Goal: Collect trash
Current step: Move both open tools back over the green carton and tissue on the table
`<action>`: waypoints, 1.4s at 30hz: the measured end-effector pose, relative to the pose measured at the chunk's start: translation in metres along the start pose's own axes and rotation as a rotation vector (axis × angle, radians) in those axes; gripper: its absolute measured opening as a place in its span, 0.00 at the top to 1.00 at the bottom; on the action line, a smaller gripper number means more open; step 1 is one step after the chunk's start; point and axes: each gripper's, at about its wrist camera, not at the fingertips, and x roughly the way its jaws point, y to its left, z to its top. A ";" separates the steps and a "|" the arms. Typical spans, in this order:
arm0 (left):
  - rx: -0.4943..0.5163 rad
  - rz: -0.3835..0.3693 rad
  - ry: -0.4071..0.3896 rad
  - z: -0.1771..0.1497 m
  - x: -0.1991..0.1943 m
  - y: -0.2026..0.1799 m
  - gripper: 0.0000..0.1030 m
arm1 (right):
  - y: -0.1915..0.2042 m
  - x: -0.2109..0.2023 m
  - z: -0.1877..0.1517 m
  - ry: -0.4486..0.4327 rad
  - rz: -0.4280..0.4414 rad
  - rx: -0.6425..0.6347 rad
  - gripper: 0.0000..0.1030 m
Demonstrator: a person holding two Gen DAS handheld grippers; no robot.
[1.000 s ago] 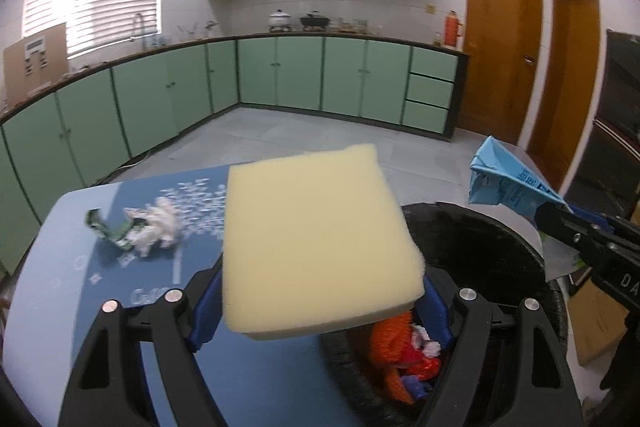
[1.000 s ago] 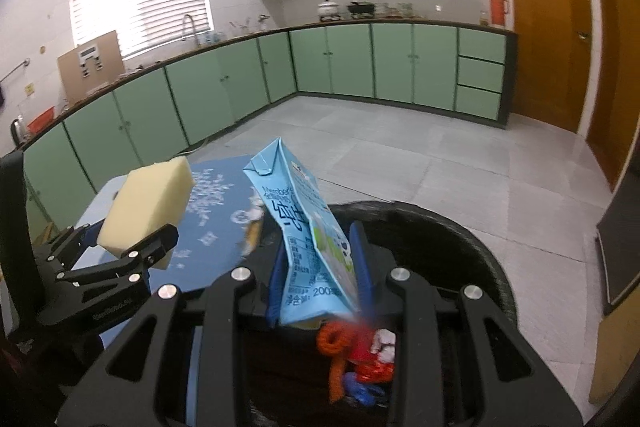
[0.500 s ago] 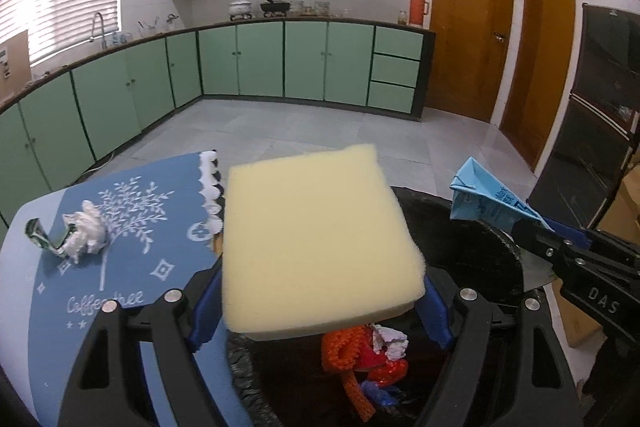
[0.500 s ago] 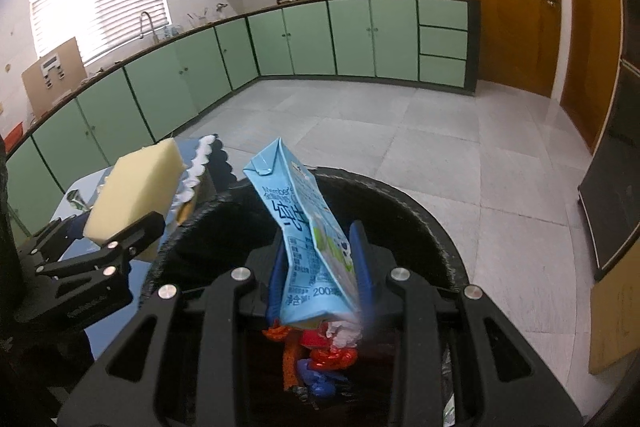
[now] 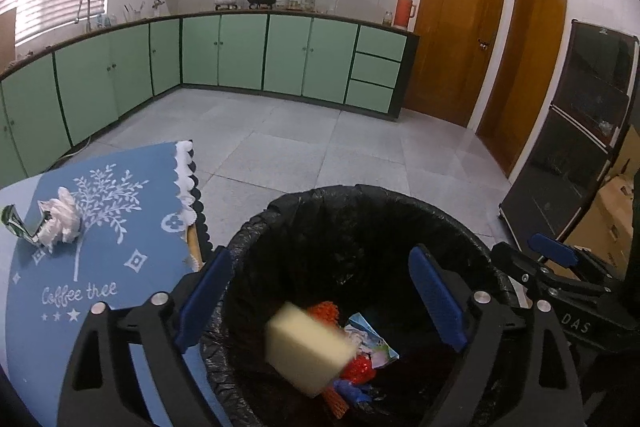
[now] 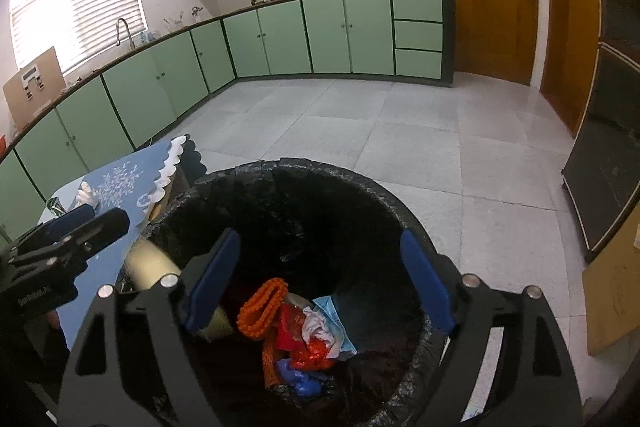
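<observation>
over the bin: left gripper (image 5: 320, 297) and right gripper (image 6: 320, 285), jaws spread, holding nothing
sponge (image 5: 306, 351): blurred, inside trash bin (image 5: 360, 211)
worktop (image 5: 116, 267): crumpled tissue (image 5: 60, 221)

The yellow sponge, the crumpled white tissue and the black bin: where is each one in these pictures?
yellow sponge (image 5: 308, 347), left wrist view: middle of its broad pale face, inside the bin.
crumpled white tissue (image 5: 62, 221), left wrist view: centre of the wad on the blue cloth.
black bin (image 6: 320, 169), right wrist view: far rim of its bag liner.
</observation>
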 end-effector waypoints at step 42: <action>-0.213 0.529 -0.119 -0.043 -0.111 0.294 0.14 | 0.294 0.058 0.028 -0.032 0.351 -0.238 0.13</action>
